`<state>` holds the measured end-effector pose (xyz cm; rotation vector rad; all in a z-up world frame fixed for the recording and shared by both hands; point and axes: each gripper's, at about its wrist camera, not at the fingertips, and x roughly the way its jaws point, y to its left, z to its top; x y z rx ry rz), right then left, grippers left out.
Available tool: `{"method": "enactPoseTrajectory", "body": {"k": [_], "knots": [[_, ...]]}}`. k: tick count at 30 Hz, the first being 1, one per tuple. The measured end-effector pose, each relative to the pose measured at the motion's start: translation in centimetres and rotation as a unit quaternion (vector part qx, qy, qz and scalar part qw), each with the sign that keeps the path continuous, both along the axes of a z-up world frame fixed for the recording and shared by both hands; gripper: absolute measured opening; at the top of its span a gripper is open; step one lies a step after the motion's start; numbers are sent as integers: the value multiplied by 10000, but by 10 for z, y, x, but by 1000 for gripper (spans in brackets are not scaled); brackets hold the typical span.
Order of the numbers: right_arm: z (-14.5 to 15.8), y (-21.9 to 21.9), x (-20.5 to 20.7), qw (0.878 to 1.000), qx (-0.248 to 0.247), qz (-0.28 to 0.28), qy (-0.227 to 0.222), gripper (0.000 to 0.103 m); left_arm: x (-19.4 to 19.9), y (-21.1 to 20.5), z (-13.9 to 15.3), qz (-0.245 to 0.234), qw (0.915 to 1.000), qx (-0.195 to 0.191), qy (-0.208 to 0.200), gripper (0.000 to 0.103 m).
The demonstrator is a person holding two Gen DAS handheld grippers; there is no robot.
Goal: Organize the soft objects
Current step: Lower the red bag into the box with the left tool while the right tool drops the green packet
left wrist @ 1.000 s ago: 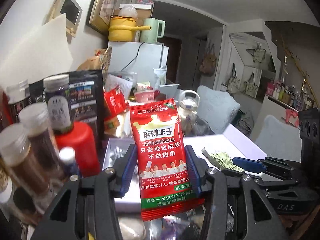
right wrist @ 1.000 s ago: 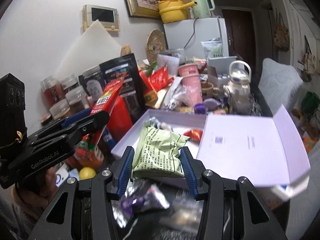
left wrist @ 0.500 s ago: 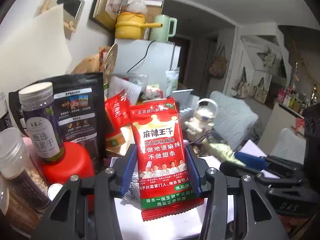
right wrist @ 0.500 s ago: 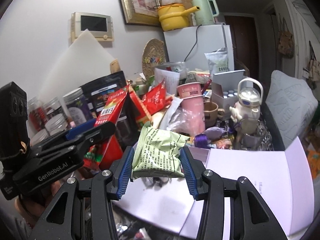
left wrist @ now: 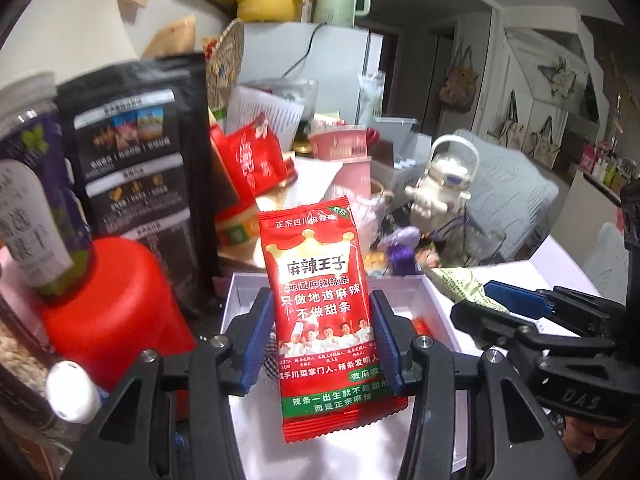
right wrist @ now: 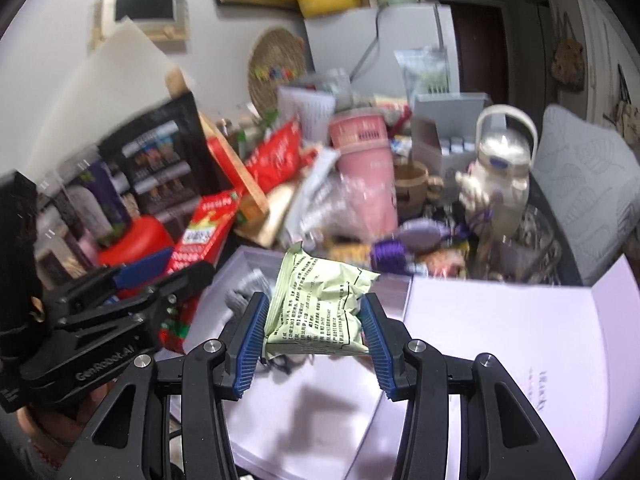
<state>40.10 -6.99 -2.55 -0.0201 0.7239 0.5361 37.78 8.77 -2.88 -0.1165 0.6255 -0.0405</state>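
Left gripper (left wrist: 322, 344) clamped on upright red foil snack packet (left wrist: 320, 304). Right gripper (right wrist: 316, 336) clamped on crumpled pale-green snack pouch (right wrist: 320, 304), above open white cardboard box (right wrist: 500, 344).

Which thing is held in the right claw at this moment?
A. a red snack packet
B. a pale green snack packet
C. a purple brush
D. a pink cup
B: the right claw is shut on the pale green snack packet, its blue pads pressing both sides of the packet.

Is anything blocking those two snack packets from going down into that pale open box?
Nothing visible does. The red packet and the green packet, each clamped in a claw, hang over the box, whose lid is folded open.
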Motion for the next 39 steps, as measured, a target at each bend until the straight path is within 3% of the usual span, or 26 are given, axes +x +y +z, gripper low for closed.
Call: {"method": "enactPoseTrajectory", "body": {"k": [13, 20, 30, 39], "knots": [[-44, 6, 22, 9977, -391, -187, 511, 47, 24, 1, -38, 17, 9978, 18, 657, 48], [-51, 5, 28, 9969, -450, -253, 598, 47, 36, 0, -57, 70, 9941, 81, 1077, 48], [-62, 10, 33, 9951, -636, -221, 726, 47, 40, 5, -71, 154, 9900, 47, 1404, 48], [-74, 21, 34, 9932, -822, -115, 811, 48, 44, -3, -77, 78, 9862, 249, 1632, 48]]}}
